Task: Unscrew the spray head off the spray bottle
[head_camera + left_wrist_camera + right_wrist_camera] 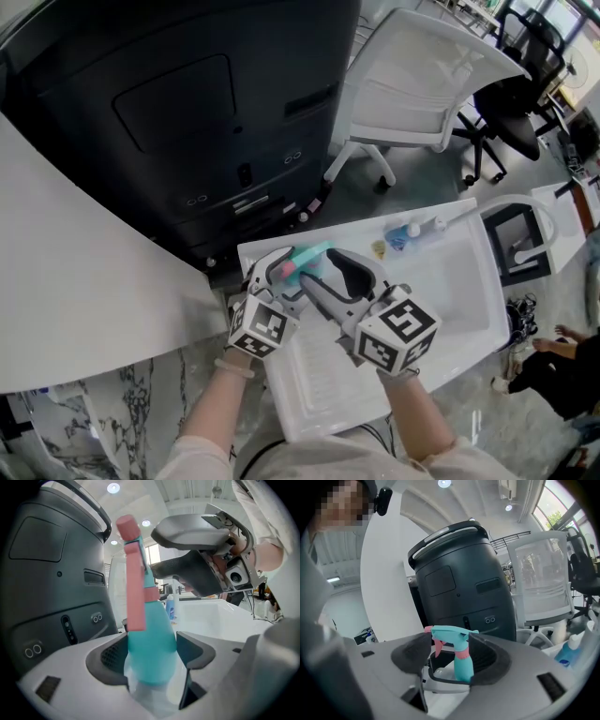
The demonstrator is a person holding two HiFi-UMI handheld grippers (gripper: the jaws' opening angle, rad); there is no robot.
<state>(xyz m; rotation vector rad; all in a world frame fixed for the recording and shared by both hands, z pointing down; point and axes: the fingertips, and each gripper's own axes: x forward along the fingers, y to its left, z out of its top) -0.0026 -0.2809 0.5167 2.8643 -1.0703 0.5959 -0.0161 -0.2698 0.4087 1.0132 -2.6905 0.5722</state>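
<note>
Now L fingers [110, 660] clamp smooth teal bottle [151, 639]; R fingers [488, 660] open round its pink-collared spray head [452, 633].

- Left gripper [150, 660]: white shell, dark grey textured jaw pads.
- Right gripper [450, 653]: pale grey shell, dark grey pads.
- Left cube [258, 328], right cube [398, 330]: white faces, black square markers.
- Sleeves [202, 459], 6 o'clock: pale beige.

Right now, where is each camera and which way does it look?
Head view: on the head, looking steeply down at the sink; both forearms show.
Left gripper view: on the left gripper, facing the spray bottle it clamps; right hand shows.
Right gripper view: on the right gripper, facing the spray head between open jaws; torso shows.
Shared: all three see the spray bottle.
</note>
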